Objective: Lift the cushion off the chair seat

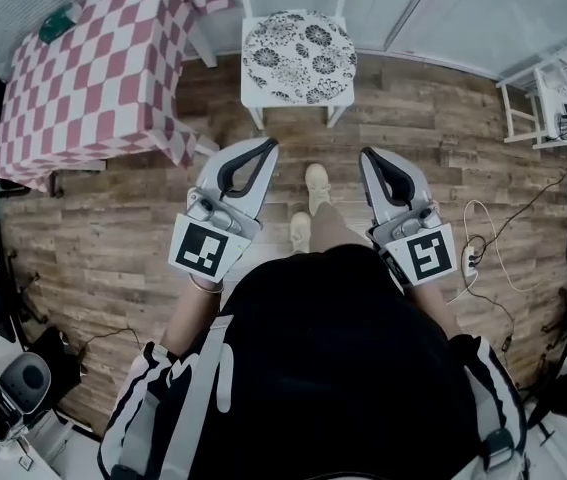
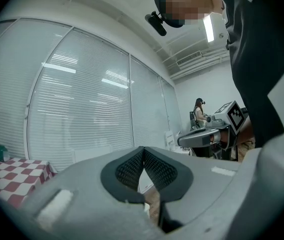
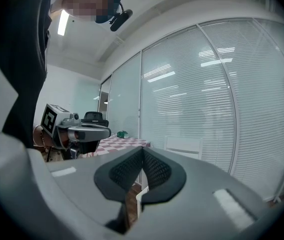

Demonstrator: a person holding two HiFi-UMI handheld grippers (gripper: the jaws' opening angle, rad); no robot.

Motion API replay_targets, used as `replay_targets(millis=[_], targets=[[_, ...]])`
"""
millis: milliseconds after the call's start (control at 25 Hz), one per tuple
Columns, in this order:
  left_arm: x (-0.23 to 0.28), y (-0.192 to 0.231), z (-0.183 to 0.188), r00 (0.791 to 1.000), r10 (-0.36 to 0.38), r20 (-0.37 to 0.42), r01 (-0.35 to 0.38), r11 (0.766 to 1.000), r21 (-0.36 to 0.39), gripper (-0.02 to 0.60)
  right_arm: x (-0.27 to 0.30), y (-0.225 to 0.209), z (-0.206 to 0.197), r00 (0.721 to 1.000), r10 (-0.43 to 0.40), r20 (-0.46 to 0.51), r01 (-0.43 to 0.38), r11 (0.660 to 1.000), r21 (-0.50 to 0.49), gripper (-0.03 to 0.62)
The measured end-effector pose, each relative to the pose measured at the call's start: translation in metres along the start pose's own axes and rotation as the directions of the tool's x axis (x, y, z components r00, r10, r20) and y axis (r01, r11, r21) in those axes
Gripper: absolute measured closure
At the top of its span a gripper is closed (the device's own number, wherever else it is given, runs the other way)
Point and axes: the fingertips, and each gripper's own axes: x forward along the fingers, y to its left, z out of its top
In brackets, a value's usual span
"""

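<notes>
A round cushion (image 1: 298, 56) with a black-and-white flower print lies on the seat of a white chair (image 1: 254, 99) at the far side of the wooden floor. Both grippers are held level in front of the person, well short of the chair. My left gripper (image 1: 272, 145) is shut with nothing between its pads, its tip touching in the left gripper view (image 2: 143, 149). My right gripper (image 1: 365, 152) is likewise shut and empty, as the right gripper view (image 3: 142, 150) shows. The chair's white backrest (image 3: 183, 146) stands ahead of the right gripper.
A table under a red-and-white checked cloth (image 1: 93, 73) stands left of the chair, with a green object (image 1: 58, 23) on it. A white stool (image 1: 543, 93) is at the right. Cables (image 1: 493, 258) trail over the floor on the right. Another person (image 2: 200, 113) stands far off.
</notes>
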Motion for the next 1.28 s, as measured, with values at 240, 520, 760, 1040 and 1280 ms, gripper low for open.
replay_targets(millis=[240, 520, 760, 1040, 1280], targets=[[0.007, 0.009, -0.003, 1.0, 0.015, -0.003, -0.015, 1.0, 0.014, 0.586, 0.014, -0.008, 0.001, 1.0, 0.002, 0.008, -0.002, 1.0, -0.005, 0.595], [0.024, 0.03, -0.009, 1.0, 0.025, -0.012, -0.025, 1.0, 0.005, 0.587, 0.037, -0.027, 0.003, 1.0, 0.008, 0.018, -0.008, 1.0, -0.009, 0.595], [0.047, 0.046, -0.011, 1.0, 0.018, -0.018, -0.018, 1.0, 0.007, 0.586, 0.059, -0.048, 0.006, 1.0, 0.016, 0.025, -0.016, 1.0, -0.01, 0.595], [0.071, 0.068, -0.013, 0.999, 0.028, -0.03, -0.028, 1.0, -0.001, 0.586, 0.087, -0.072, 0.009, 0.999, 0.034, 0.03, -0.034, 0.999, -0.005, 0.595], [0.094, 0.088, -0.012, 0.999, 0.034, -0.028, -0.034, 0.999, 0.003, 0.586, 0.107, -0.093, 0.012, 0.999, 0.035, 0.03, -0.036, 0.999, 0.002, 0.595]])
